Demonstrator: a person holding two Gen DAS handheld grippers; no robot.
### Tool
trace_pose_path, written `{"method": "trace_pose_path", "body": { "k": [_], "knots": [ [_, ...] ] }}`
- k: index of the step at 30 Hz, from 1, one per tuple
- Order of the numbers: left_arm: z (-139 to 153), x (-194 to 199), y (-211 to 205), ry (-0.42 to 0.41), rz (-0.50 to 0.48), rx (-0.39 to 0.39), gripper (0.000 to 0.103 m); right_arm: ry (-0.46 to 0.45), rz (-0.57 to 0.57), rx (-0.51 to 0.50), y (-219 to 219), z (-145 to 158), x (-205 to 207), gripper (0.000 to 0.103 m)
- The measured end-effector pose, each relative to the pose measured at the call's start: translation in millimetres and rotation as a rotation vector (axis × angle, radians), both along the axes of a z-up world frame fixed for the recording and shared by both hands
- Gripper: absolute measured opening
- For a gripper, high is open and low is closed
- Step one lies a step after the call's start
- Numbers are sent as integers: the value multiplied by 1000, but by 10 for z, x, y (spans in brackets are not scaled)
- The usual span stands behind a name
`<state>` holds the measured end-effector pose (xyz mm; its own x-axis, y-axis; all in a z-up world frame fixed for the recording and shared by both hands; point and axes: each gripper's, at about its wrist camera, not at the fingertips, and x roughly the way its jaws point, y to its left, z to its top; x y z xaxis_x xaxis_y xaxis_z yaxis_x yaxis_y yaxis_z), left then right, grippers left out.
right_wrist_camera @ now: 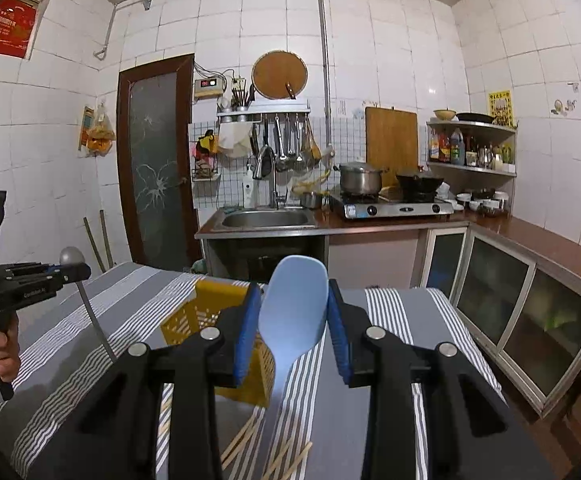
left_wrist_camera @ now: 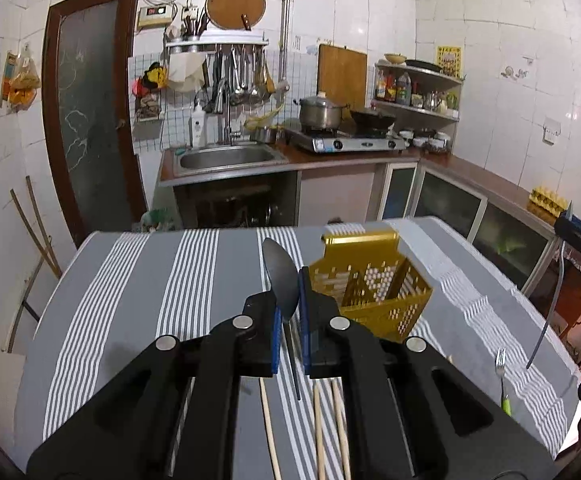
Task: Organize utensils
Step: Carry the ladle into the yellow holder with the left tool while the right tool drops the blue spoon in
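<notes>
My left gripper is shut on a metal spoon, bowl up, held above the striped table; it also shows in the right wrist view. A yellow perforated utensil basket stands just right of it on the table. My right gripper is shut on a light blue plastic spoon, held above the table with the basket below and to its left. Several wooden chopsticks lie on the cloth under the grippers. A fork with a green handle lies at the table's right.
The table with the grey striped cloth ends at a far edge facing the kitchen counter. A sink, a stove with a pot and cabinets stand behind. A brown door is at the left.
</notes>
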<state>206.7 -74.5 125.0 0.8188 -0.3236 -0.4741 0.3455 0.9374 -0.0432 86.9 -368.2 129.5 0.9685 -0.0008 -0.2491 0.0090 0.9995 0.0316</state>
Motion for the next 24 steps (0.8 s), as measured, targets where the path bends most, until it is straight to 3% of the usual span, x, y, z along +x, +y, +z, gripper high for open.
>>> {"method": "trace_pose_path", "body": {
  "k": [12, 17, 24],
  "knots": [
    [257, 198, -188, -14, -49, -4, 6, -68, -6, -21, 29, 239, 252, 33],
    [367, 512, -439, -2, -81, -6, 6, -139, 0, -41, 161, 414, 639, 33],
    [306, 884, -770, -10, -96, 20, 6, -155, -6, -47, 322, 434, 1192, 33]
  ]
}}
